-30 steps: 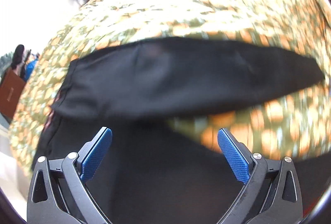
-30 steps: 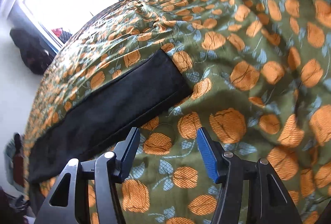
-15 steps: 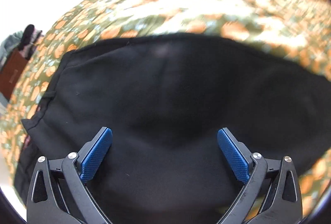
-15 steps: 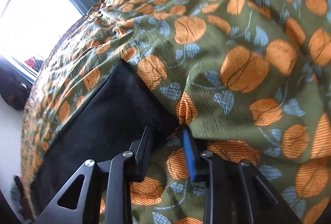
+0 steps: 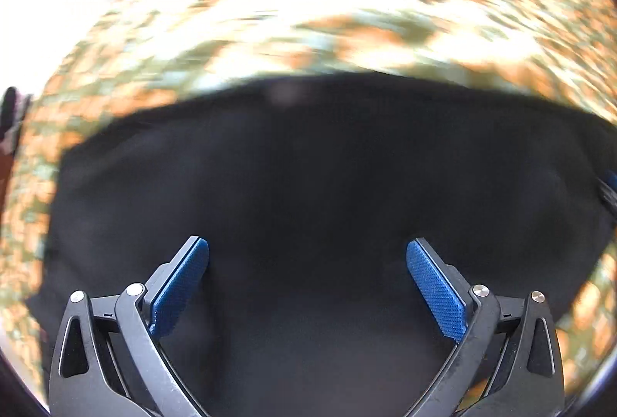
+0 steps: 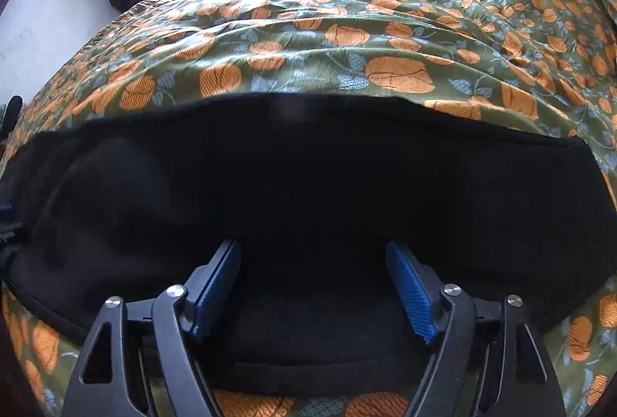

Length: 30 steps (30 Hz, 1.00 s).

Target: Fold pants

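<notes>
**Right wrist view: black pants spread under both grippers**

Right wrist view shows a bed cover (image 6: pixel 393 70), green with orange flowers, filling the space beyond the fingers. The black pants (image 6: pixel 308 185) lie flat on it, stretching well past both fingers to either side. The right gripper (image 6: pixel 313 286) points down over the fabric; its jaws have just been opening and stand wide, gripping nothing. In the blurred left wrist view, the left gripper (image 5: pixel 307 286) is likewise spread wide and empty above the pants (image 5: pixel 308 185).
</notes>
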Available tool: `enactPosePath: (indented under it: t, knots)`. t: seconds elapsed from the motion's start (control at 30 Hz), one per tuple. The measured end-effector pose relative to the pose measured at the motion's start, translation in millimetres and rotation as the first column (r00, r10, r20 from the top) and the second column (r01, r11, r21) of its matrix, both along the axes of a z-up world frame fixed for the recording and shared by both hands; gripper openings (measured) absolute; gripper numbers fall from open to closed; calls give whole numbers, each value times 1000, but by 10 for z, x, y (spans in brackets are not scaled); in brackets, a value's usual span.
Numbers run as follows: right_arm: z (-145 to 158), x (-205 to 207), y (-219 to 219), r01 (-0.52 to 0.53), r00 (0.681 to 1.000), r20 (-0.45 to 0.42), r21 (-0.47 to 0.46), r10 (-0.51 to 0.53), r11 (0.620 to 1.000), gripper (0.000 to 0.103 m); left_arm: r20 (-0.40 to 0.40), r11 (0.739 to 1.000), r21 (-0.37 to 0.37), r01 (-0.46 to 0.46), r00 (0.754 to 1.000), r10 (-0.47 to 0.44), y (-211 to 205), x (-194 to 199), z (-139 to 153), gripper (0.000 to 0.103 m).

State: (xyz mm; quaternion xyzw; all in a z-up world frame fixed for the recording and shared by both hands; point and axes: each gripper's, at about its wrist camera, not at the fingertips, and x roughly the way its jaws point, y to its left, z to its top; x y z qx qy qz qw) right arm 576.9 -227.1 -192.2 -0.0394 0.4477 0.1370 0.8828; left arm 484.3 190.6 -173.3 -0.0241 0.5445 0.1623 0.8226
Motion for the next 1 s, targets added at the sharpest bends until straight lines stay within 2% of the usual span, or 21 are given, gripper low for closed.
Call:
enactPosePath:
  t: [0.1, 0.17, 0.2, 0.3, 0.33, 0.37, 0.4, 0.47, 0.5, 0.53, 0.57, 0.6, 0.67, 0.73, 0.77, 0.83, 0.9, 1.0]
  knots:
    - [-23, -12, -54, 4, 1000, 7, 43, -4, 999, 83, -32, 988, -37, -152, 988, 151, 902, 45, -114, 103]
    - [-24, -14, -34, 1, 1000, 12, 41, -2, 999, 84, -21, 972, 0, -236, 972, 236, 1350, 19, -84, 103]
    - [-31, 0, -33, 0, 1000, 14, 38, -1, 999, 84, -10, 956, 19, -293, 956, 293, 1537, -25, -35, 103]
    - [-38, 22, -34, 1, 1000, 22, 43, -2, 999, 85, 28, 908, -17, -419, 907, 420, 1836, -253, 128, 101]
    - [-43, 29, -34, 2, 1000, 24, 45, -4, 999, 86, 48, 904, -28, -426, 903, 427, 1812, -360, 195, 101]
    - [-47, 32, -30, 3, 1000, 26, 46, -4, 999, 86, 70, 915, -46, -401, 912, 403, 1732, -454, 260, 101]
    - [-48, 26, -36, 2, 1000, 28, 47, -4, 999, 86, 94, 936, -70, -344, 932, 350, 1584, -572, 307, 101]
    - [-55, 26, -29, 2, 999, 32, 46, -4, 999, 87, 113, 979, -76, -191, 973, 199, 1158, -794, 323, 102]
    - [-56, 24, -35, 2, 999, 33, 49, -4, 999, 87, 91, 992, -33, -124, 988, 126, 988, -823, 274, 103]
    - [-58, 24, -38, 2, 999, 32, 51, -4, 999, 87, 39, 996, 42, -80, 996, 79, 764, -792, 143, 103]
    - [-57, 26, -38, 2, 999, 32, 52, -4, 999, 87, 5, 994, 101, -51, 999, 51, 577, -867, 35, 102]
    - [-56, 26, -38, 2, 999, 32, 53, -4, 999, 87, 37, 995, 88, -43, 999, 40, 585, -964, -40, 102]
    - [-54, 26, -33, 0, 1000, 30, 49, -1, 999, 88, 82, 995, -17, -97, 992, 98, 693, -1070, 15, 103]
    - [-52, 34, -24, -1, 1000, 27, 43, 0, 999, 88, 108, 983, -64, -170, 978, 177, 721, -1114, 248, 101]
    - [-52, 39, -23, -2, 1000, 25, 42, 0, 999, 88, 141, 982, -95, -165, 974, 177, 615, -1169, 395, 101]
    - [-52, 42, -16, -3, 1000, 22, 39, 2, 999, 89, 214, 984, -170, -62, 972, 98, 238, -1282, 585, 102]
    - [-37, 48, 9, -3, 1000, 15, 20, 3, 1000, 89, 224, 978, -191, 83, 974, -39, -323, -1451, 617, 102]
    - [160, 62, 95, -8, 999, -42, -70, 5, 997, 89, 149, 960, -118, 255, 960, -236, -1132, -1693, 313, 102]
